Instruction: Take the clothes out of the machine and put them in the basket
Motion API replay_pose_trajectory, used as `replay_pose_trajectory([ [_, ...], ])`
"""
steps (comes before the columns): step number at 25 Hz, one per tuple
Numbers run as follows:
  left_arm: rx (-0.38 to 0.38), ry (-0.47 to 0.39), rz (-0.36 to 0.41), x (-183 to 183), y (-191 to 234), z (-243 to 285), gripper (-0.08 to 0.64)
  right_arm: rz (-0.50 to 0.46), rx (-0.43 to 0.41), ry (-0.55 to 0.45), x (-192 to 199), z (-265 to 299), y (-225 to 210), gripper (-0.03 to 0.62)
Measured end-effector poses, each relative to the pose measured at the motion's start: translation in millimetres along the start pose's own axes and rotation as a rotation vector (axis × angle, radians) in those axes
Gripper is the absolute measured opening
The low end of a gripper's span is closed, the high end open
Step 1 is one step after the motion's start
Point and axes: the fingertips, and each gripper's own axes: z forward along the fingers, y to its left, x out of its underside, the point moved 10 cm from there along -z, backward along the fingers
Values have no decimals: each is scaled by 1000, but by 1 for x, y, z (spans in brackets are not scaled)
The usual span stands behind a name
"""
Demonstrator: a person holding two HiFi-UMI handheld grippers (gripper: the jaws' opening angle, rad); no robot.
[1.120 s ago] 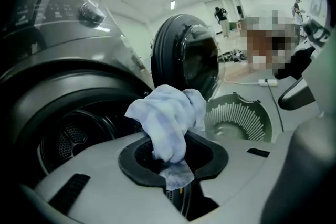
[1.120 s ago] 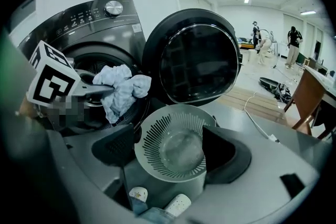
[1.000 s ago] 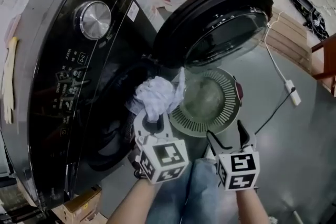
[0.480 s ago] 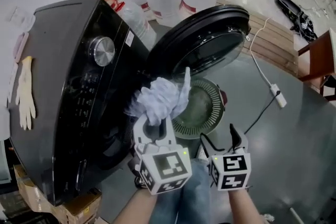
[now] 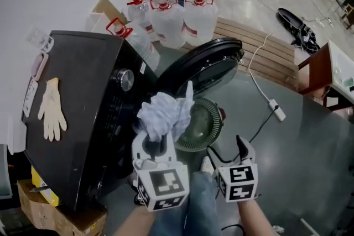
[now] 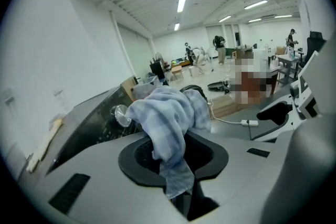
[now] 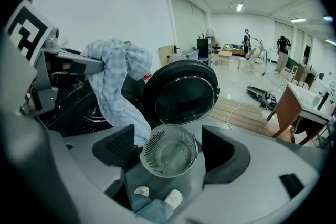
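A pale glove (image 5: 51, 109) lies atop the black washing machine (image 5: 88, 80), whose round door (image 5: 203, 65) stands open. The left gripper (image 5: 157, 143) is clamped tight on a bunched, pale checked cloth (image 5: 164, 114) — held in the air beside the slotted basket (image 5: 213, 132) on the floor. The right gripper (image 5: 227, 148) hangs empty, jaws wide apart.

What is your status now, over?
Left tongs shut on checked cloth. Right tongs open, empty. Basket on floor, empty, nothing blocking it.

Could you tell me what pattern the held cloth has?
Cloth: faint pale-blue check; left gripper view.
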Motion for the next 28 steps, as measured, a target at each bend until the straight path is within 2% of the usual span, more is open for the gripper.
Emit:
replay_pose_trajectory([
  [6, 30, -64, 29, -37, 13, -44, 83, -31, 3, -38, -35, -41, 5, 397],
  [14, 35, -155, 8, -76, 29, -87, 83, -39, 48, -107, -84, -93, 8, 396],
  [18, 76, -191, -11, -98, 34, -105, 83, -28, 51, -174, -109, -119, 9, 396],
  [22, 105, -242, 1, -119, 35, -122, 83, -28, 56, -224, -130, -138, 9, 394],
  [28, 169, -282, 16, -141, 26, -134, 83, -38, 52, -272, -144, -161, 5, 394],
])
